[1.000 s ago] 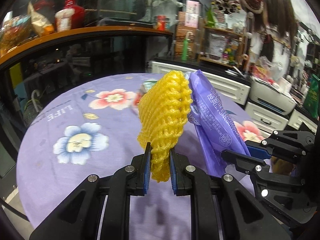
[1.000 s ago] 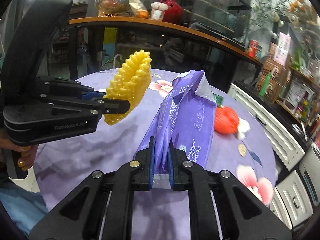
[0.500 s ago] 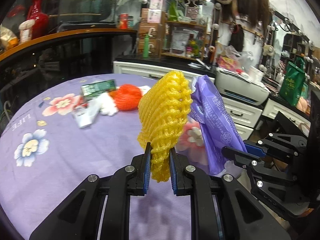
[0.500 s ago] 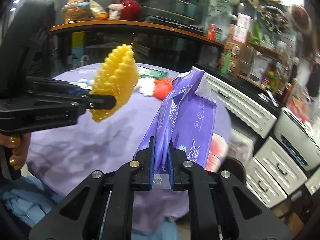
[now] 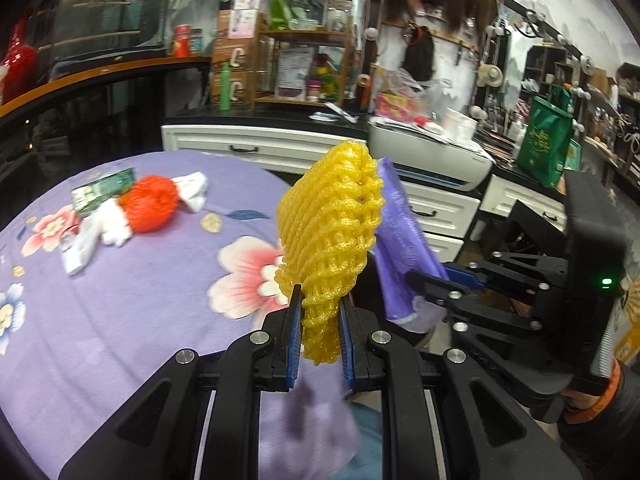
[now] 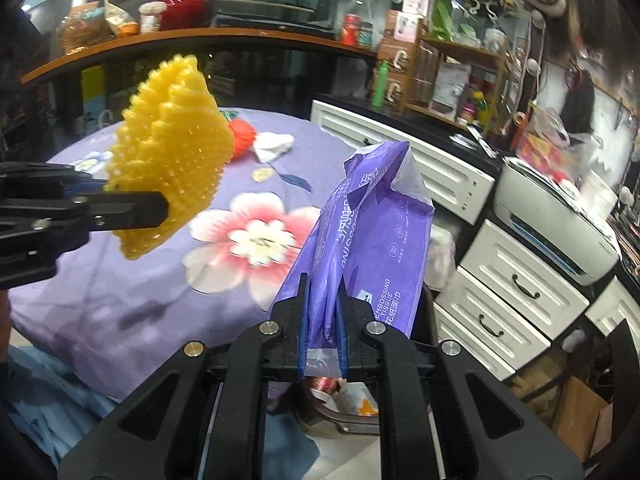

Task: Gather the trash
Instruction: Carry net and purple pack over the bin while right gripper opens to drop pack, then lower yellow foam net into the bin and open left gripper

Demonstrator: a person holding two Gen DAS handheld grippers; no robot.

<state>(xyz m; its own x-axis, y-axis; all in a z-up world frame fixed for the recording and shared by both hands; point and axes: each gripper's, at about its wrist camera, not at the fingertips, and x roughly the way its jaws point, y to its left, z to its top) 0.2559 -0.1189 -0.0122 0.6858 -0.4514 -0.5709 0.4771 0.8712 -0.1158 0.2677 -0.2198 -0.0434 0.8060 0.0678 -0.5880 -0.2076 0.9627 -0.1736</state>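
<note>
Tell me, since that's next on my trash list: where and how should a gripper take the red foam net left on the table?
Probably across the middle of the red foam net, coming down from above. It lies as a rounded, squashy ball on the purple tablecloth, with white crumpled paper touching its left side and more at its right, so close front-to-back.

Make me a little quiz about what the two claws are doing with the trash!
1. True or false: the left claw is shut on the yellow foam fruit net.
2. What does the right claw hold? A) red foam net B) purple plastic tissue wrapper C) green packet
3. Fill in: the red foam net lies on the ____ flowered tablecloth.

Key: 1 true; 2 B; 3 purple.
</note>
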